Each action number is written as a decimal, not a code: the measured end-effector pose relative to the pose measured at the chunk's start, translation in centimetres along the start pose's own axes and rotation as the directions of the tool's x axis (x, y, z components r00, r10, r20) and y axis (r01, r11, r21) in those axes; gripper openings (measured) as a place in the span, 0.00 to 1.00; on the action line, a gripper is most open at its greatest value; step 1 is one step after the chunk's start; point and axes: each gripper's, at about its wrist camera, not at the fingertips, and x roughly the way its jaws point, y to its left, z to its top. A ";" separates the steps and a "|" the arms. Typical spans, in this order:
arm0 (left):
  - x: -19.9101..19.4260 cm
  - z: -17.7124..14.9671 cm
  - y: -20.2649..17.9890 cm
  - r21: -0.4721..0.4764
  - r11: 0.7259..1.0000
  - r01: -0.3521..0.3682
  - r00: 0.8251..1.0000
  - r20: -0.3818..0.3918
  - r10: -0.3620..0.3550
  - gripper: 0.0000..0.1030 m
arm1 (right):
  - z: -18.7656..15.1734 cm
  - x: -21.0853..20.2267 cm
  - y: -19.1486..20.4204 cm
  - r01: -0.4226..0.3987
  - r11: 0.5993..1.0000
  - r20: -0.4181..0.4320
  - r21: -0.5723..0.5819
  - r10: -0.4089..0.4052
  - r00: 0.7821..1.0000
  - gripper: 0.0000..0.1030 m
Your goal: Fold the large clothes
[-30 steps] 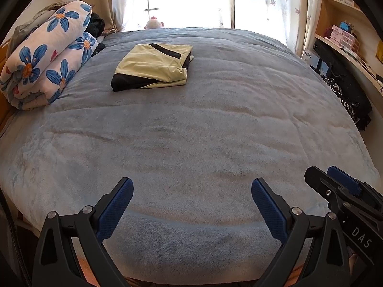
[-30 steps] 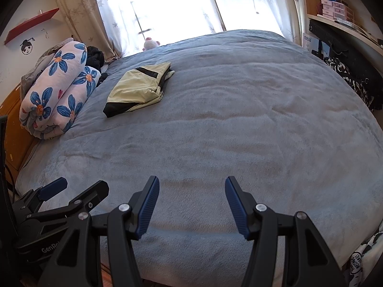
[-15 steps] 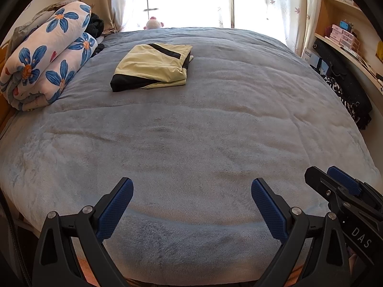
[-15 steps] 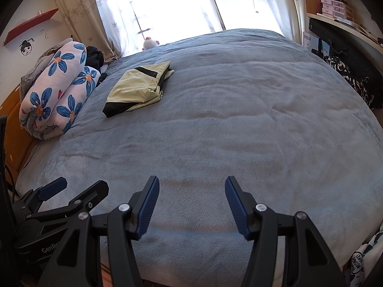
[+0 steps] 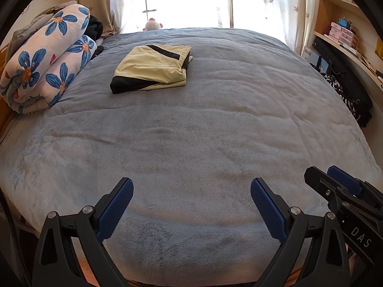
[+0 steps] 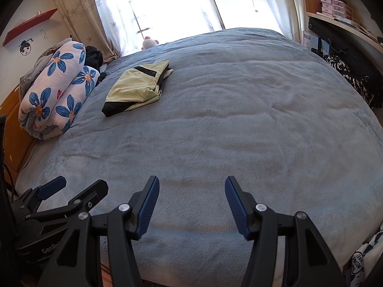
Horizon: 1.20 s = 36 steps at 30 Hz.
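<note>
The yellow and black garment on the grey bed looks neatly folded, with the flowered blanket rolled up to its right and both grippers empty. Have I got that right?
Nearly. In the left wrist view the rolled flowered blanket lies to the left of the folded yellow and black garment, not its right. The rest holds: the garment is folded on the grey bed, and the left gripper and right gripper are both open and empty.

Both wrist cameras look down from the bed's (image 5: 191, 131) near edge toward the window (image 6: 167, 4) at 12 o'clock, sharing the whole blanket
</note>
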 end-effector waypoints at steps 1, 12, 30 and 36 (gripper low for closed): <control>0.0 0.0 0.1 0.001 1.000 0.000 1.000 0.000 0.000 0.94 | 0.2 0.0 0.0 0.000 1.000 -0.001 0.000 0.000 1.000 0.56; 0.4 0.3 0.7 0.004 1.000 0.013 1.000 -0.021 -0.013 0.94 | -0.3 0.3 -0.1 0.002 1.000 -0.006 0.003 -0.002 1.000 0.56; 0.8 0.4 1.2 0.010 1.000 0.020 0.999 -0.037 -0.020 0.94 | -0.6 0.6 -0.2 0.008 1.000 -0.013 0.008 -0.008 1.000 0.56; 0.8 0.4 1.2 0.010 1.000 0.021 0.999 -0.037 -0.021 0.94 | -0.5 0.6 -0.2 0.010 1.000 -0.013 0.007 -0.010 1.000 0.56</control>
